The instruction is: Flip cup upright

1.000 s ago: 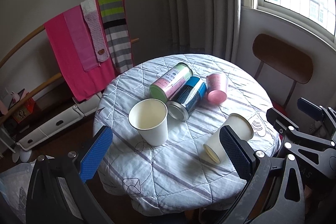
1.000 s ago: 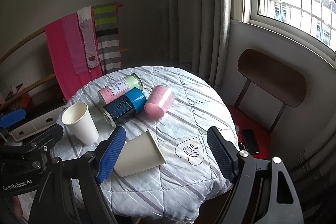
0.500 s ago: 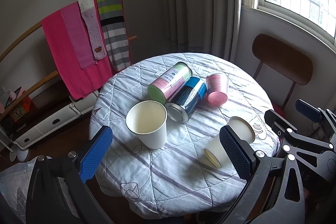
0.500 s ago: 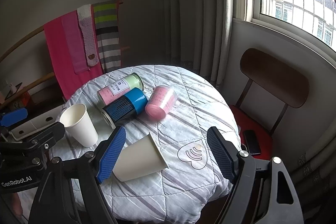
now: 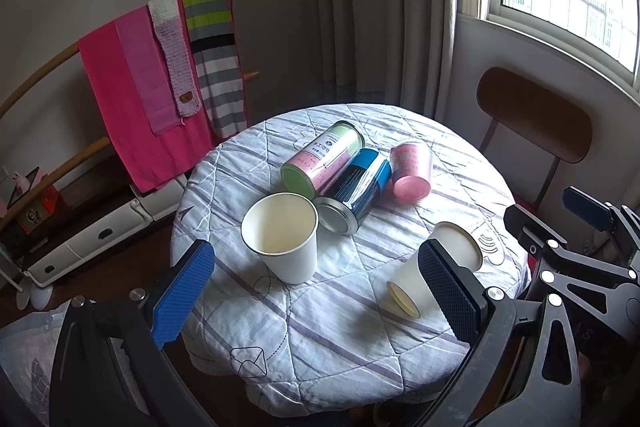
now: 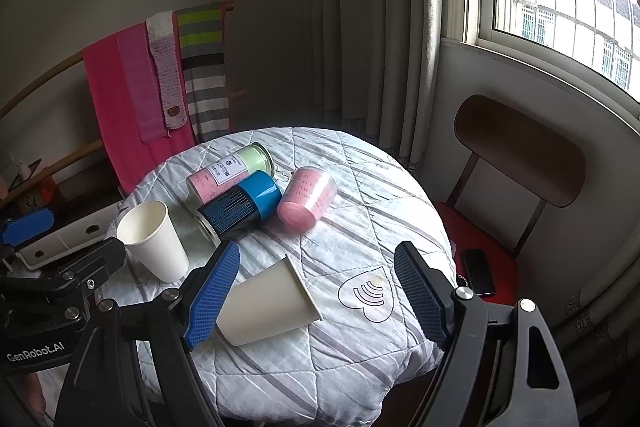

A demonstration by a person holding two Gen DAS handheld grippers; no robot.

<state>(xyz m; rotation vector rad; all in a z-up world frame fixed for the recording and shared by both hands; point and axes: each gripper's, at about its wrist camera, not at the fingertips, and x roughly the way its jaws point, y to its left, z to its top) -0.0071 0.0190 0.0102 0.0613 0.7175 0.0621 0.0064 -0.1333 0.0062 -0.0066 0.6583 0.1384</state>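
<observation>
The tipped paper cup (image 6: 269,303) lies on the desk (image 6: 372,359) at our right hand-held gripper's (image 6: 316,301) seven o'clock, jaws apart; light and crushable, we judge, so we pinch its mid-wall gently.

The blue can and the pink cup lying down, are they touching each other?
Touching. In the right wrist view, the blue can lies on its side with its blue end pressed against the side of the pink cup; no cloth shows between them.
</observation>
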